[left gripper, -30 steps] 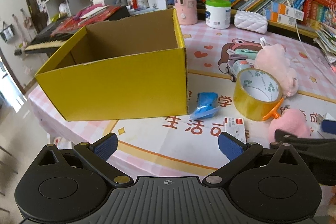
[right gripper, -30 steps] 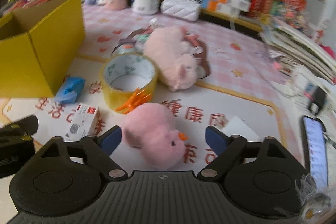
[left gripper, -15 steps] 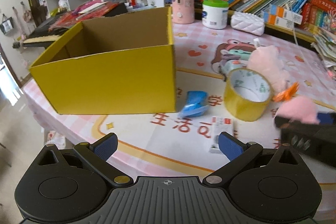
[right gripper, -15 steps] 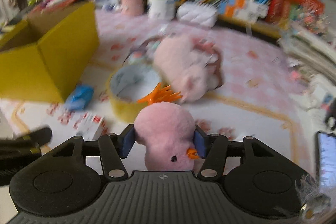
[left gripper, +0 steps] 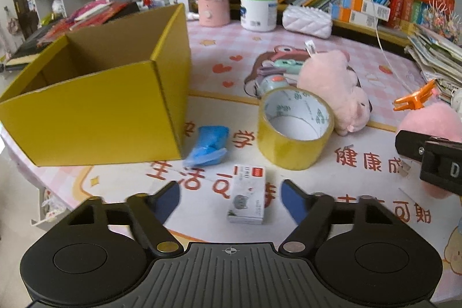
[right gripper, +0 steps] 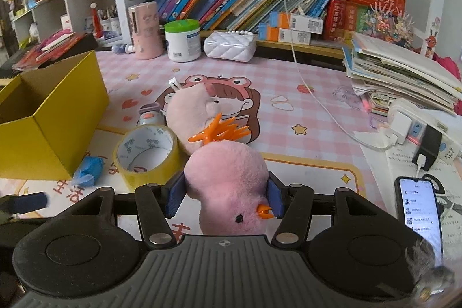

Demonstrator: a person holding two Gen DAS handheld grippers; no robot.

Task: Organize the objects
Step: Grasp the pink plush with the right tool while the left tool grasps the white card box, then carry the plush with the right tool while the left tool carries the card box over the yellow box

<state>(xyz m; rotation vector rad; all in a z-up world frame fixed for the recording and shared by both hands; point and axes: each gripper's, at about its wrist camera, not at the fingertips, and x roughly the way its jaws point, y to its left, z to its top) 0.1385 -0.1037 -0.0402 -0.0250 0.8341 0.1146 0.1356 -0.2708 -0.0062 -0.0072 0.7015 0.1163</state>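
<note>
Right claw [right gripper: 223,197]: we clench a pink chick [right gripper: 228,181] above the surface | left claw [left gripper: 230,196]: spread wide around a small carton [left gripper: 247,198] | chick looks soft, light; we squeeze its round middle | yellow box [left gripper: 95,106] left, likely destination

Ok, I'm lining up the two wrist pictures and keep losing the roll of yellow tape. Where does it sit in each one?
Left wrist view: the yellow tape roll stands right of centre, beyond the small white box.
Right wrist view: the roll lies left of centre, left of the pink chick plush that the right hand-held gripper grips.
Shared landmark: the yellow cardboard box, left of the roll in both.
</note>
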